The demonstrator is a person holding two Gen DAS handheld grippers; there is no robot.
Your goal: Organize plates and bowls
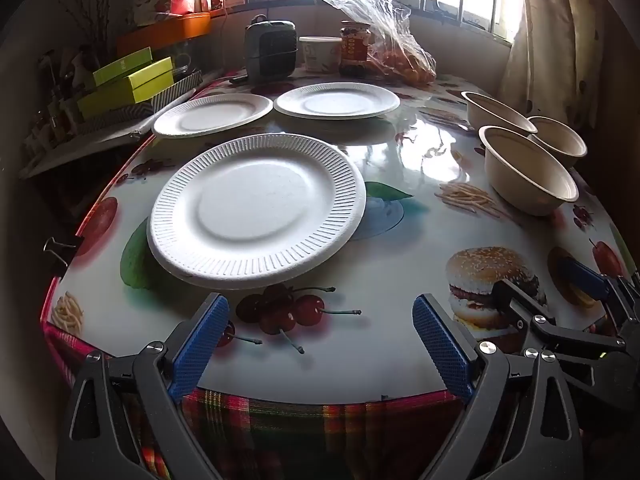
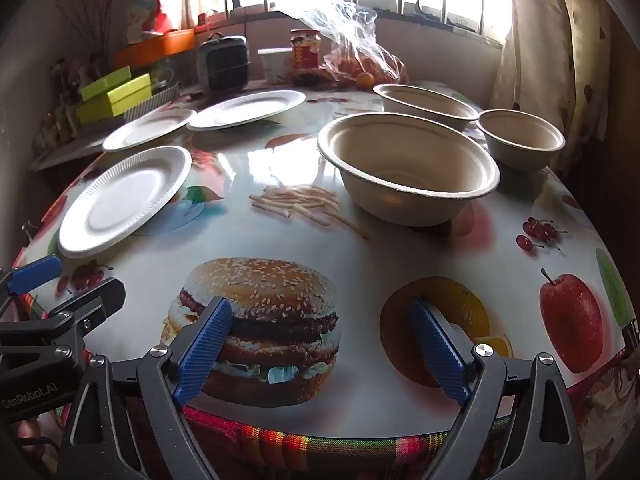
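Plates and bowls all lie untouched on the glossy picture-printed table (image 1: 400,272), and neither gripper holds anything. Left gripper (image 1: 320,320): jaws spread wide and empty, tilted down over the printed cherries (image 1: 286,310) at the near edge, just short of the nearest ribbed foam plate (image 1: 256,208), which looks like the likely first pick. Right gripper (image 2: 322,322): jaws also wide and empty, hanging over the printed burger (image 2: 256,320), with the nearest tan bowl (image 2: 408,172) ahead of it.

Beyond the near plate lie two more foam plates (image 1: 212,114) (image 1: 336,100), side by side and almost touching. Beyond the near bowl stand a second bowl (image 2: 426,104) and a smaller one (image 2: 520,138), grouped close together.

Plates lie left of the burger print and bowls right of it, so each gripper faces one kind; stacking like with like seems the plan. Behind the far plates sit a small heater (image 1: 272,48), a jar (image 1: 354,44) and a bag of oranges (image 1: 400,60).
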